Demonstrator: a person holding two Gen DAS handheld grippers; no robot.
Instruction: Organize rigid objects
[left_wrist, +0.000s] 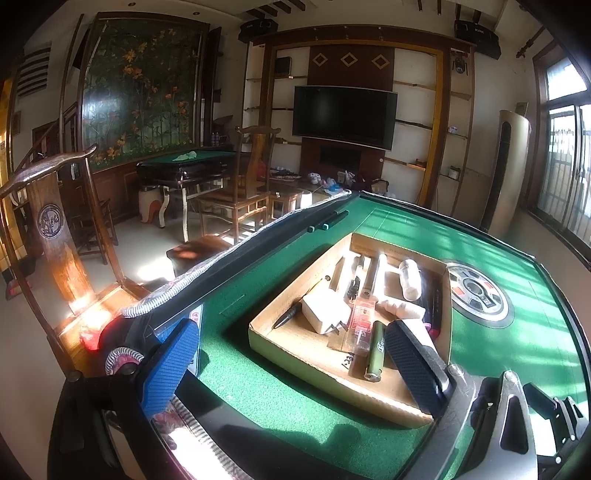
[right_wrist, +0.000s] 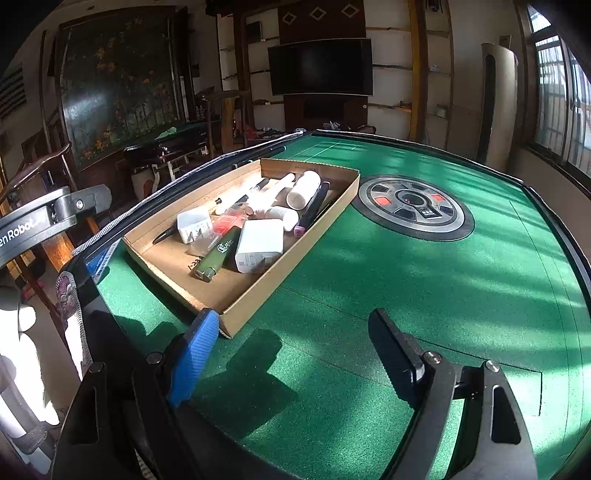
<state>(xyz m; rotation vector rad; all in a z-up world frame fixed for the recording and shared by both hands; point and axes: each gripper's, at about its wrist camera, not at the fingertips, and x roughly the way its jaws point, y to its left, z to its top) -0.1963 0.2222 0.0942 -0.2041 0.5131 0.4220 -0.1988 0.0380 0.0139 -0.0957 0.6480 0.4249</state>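
An open cardboard tray (left_wrist: 280, 343) (right_wrist: 251, 295) lies on the green felt table. It holds a green lighter (left_wrist: 375, 350) (right_wrist: 216, 258), a white plug adapter (left_wrist: 325, 310) (right_wrist: 194, 225), a white charger block (right_wrist: 258, 245), a white tube (left_wrist: 410, 278) (right_wrist: 304, 188), a black pen (left_wrist: 286, 317) and a purple-tipped marker (right_wrist: 310, 214). My left gripper (left_wrist: 291, 326) is open over the tray's near end, with its black finger (left_wrist: 417, 365) above the tray's near corner. Just short of the tray's near corner, my right gripper (right_wrist: 291, 321) is open and holds nothing.
Two dark markers (left_wrist: 328, 221) lie by the table's far left edge, beside a zipped cloth case (left_wrist: 221, 254). A round metal dial (left_wrist: 476, 291) (right_wrist: 412, 206) sits in the table's middle, right of the tray. A wooden chair (left_wrist: 55, 229) stands off the left side.
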